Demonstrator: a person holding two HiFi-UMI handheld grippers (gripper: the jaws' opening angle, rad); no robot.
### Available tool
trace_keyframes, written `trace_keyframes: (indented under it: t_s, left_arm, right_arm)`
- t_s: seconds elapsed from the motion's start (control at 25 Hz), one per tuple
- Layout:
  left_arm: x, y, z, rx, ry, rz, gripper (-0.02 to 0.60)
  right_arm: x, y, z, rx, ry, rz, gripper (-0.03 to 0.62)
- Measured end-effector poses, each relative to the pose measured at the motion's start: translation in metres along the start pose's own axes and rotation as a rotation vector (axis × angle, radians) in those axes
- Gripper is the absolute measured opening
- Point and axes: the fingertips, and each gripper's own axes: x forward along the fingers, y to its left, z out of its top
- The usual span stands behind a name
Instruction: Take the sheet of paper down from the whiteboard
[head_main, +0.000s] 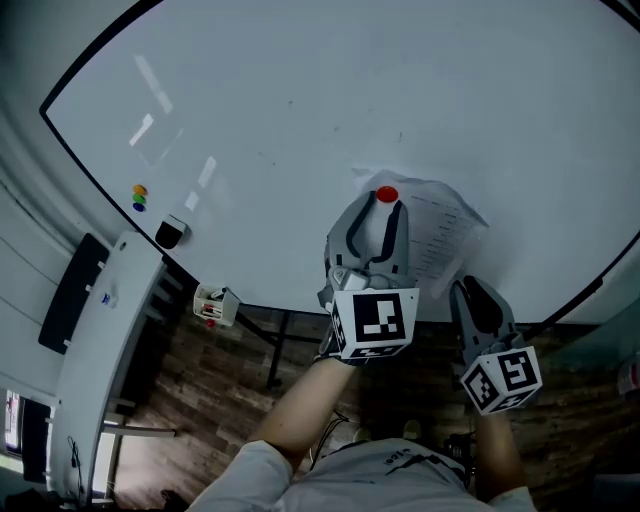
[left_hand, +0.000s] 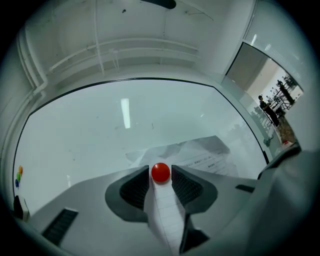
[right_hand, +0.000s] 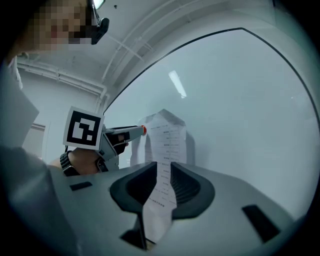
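Note:
A crumpled printed sheet of paper (head_main: 438, 228) hangs on the whiteboard (head_main: 300, 120), pinned at its upper left corner by a round red magnet (head_main: 386, 195). My left gripper (head_main: 382, 206) points at the board, open, with the red magnet (left_hand: 160, 172) between its fingertips and a thin gap on each side. My right gripper (head_main: 470, 292) is lower and to the right, at the sheet's bottom edge, open. In the right gripper view the paper (right_hand: 165, 145) shows through the gap between the jaws (right_hand: 162, 169), with no pad pressing on it.
Small coloured magnets (head_main: 139, 196) and an eraser (head_main: 171, 232) sit at the board's left. A holder with markers (head_main: 213, 305) hangs below the board's lower edge. A long white desk (head_main: 100, 340) stands at the left over the dark wood floor (head_main: 230, 380).

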Motion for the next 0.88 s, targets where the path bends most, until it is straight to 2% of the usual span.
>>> trace_keyframes:
  t_s: [0.32,0.72,0.76,0.8,0.84,0.88]
  left_arm:
    - [0.011,-0.002,-0.001,0.036,-0.003,0.055,0.135]
    - [0.009,-0.001,0.000,0.027,-0.034,0.088,0.135]
    - [0.008,0.000,0.002,0.030,-0.045,0.085,0.135]
    - [0.008,0.001,0.004,0.036,-0.056,0.080,0.133]
    - [0.008,0.002,0.006,0.039,-0.063,0.075,0.133]
    - [0.008,0.002,0.006,0.036,-0.066,0.071,0.133]
  right_arm:
    - [0.024,-0.025,0.001,-0.014,-0.003,-0.002,0.104]
    - [0.042,-0.036,0.002,-0.011,-0.013,0.006,0.121]
    - [0.043,-0.037,0.003,-0.011,-0.016,0.003,0.117]
    - [0.043,-0.038,0.005,-0.012,-0.021,-0.001,0.092]
    - [0.043,-0.038,0.006,-0.013,-0.025,-0.004,0.039]
    - [0.042,-0.038,0.007,-0.015,-0.028,-0.005,0.027]
